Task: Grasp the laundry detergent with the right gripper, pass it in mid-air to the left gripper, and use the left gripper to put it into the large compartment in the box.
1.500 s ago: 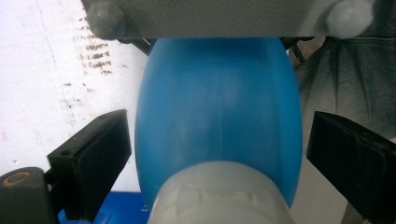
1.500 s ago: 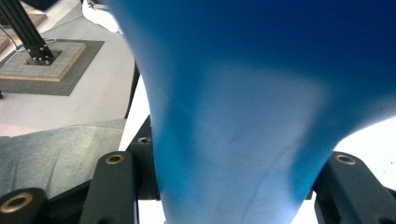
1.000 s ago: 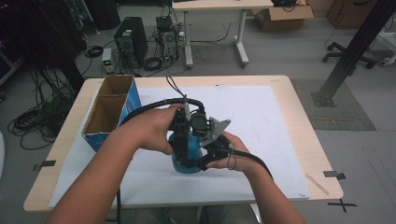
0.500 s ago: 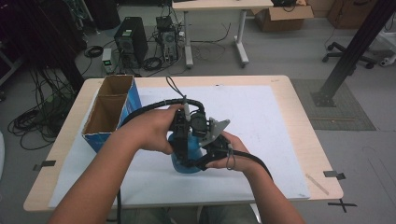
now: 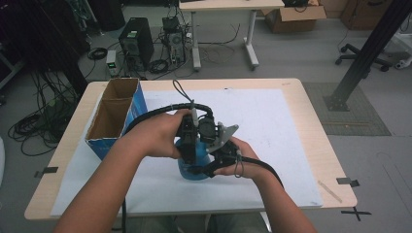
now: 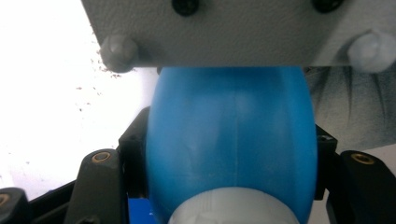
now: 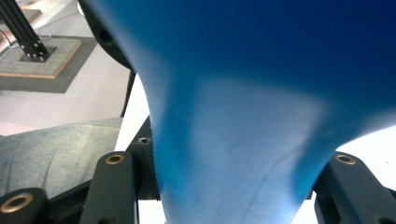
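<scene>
1. The blue bottle (image 5: 193, 162) stands at the near middle of the table (image 5: 311, 121), on the white sheet (image 5: 272, 121), in the same spot as a second ago.
2. What has changed is at the left gripper (image 5: 188, 132): its jaws have just been closing, and now they press on the bottle's blue body, one on each side, as the left gripper view shows (image 6: 231, 154).
3. In that view the bottle's white cap (image 6: 233, 210) lies nearest the camera, at the bottom edge, and the blue body swells away from it.
4. The right gripper (image 5: 214, 160) is clamped on the bottle as before; in the right gripper view its jaws pinch a narrow waist of the blue body (image 7: 233, 154).
5. Neither hand has shifted between the earlier high view and this one.
6. In the high view the bottle's long axis runs roughly upright, base on the sheet. The two grippers hide its top, so which way its neck leans cannot be told there.
7. The left hand (image 5: 160, 136) comes in from the near left and grips from above; the right hand (image 5: 238, 155) holds from the right.
8. An open cardboard box (image 5: 114, 116) with blue sides stands upright at the far left of the table, well apart from the bottle.
</scene>
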`<move>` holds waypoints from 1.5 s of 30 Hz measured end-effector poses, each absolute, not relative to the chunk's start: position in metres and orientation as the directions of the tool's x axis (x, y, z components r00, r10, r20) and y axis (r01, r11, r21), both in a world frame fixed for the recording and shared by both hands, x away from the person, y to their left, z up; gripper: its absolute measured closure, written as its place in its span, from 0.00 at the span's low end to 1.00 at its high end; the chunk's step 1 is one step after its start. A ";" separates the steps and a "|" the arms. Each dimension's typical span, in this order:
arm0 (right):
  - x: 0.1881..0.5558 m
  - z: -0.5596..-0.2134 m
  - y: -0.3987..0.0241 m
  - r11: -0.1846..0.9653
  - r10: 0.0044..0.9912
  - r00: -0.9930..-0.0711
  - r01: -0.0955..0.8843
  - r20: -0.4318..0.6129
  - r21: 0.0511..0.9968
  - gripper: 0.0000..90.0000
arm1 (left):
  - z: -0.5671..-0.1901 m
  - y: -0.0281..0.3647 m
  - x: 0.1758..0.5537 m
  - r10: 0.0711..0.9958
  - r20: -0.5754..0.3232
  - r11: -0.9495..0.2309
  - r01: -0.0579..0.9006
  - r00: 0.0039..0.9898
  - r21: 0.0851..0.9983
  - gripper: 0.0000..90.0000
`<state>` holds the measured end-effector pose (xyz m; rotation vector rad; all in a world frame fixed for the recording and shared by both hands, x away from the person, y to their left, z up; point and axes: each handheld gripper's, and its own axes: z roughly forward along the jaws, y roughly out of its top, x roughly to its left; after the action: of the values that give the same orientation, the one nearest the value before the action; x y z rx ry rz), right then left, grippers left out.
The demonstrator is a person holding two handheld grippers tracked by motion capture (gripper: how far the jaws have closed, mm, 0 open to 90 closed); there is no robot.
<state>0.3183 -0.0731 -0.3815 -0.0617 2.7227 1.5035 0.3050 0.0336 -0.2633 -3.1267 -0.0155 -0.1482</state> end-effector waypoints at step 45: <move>0.327 -0.375 -0.112 0.539 0.118 -0.993 0.038 -0.031 0.841 0.02 | -0.249 0.031 0.322 0.085 0.084 -0.996 0.088 0.993 -0.034 0.43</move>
<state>0.3266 -0.1122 -0.3747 0.1357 2.6822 1.4626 0.3219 0.0307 -0.2486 -3.0982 -0.1341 -0.1275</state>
